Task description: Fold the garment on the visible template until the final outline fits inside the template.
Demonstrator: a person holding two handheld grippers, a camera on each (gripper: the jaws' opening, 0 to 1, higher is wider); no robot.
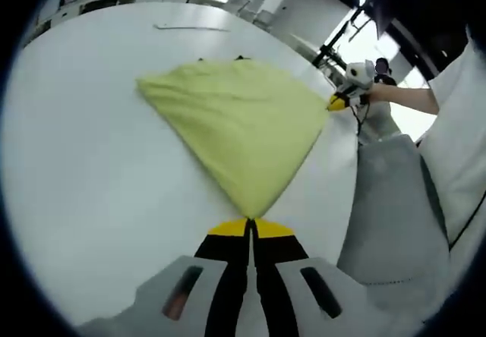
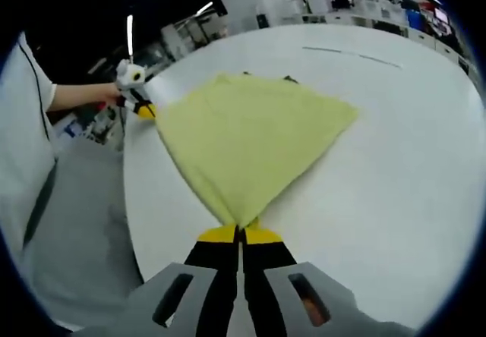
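Note:
A pale yellow garment point(image 1: 239, 124) lies spread over a white table point(image 1: 83, 170), pulled taut between two corners. My left gripper point(image 1: 249, 221) is shut on one corner, the cloth fanning away from its yellow-tipped jaws. My right gripper point(image 1: 338, 102) comes in from the right of the left gripper view, clamped on the opposite corner. In the right gripper view the same garment point(image 2: 250, 136) fans out from my right gripper point(image 2: 241, 229), which is shut on it, and the left gripper point(image 2: 144, 109) holds the far corner at the left. Small dark marks point(image 1: 241, 58) peek out past the cloth's far edge.
The table's edge point(image 1: 345, 200) runs close beside both grippers, with grey floor point(image 1: 395, 208) beyond. A person's arm point(image 1: 406, 98) and white sleeve point(image 1: 459, 124) stand at that edge. A thin line point(image 1: 190, 27) is marked on the far tabletop. Desks and equipment fill the background.

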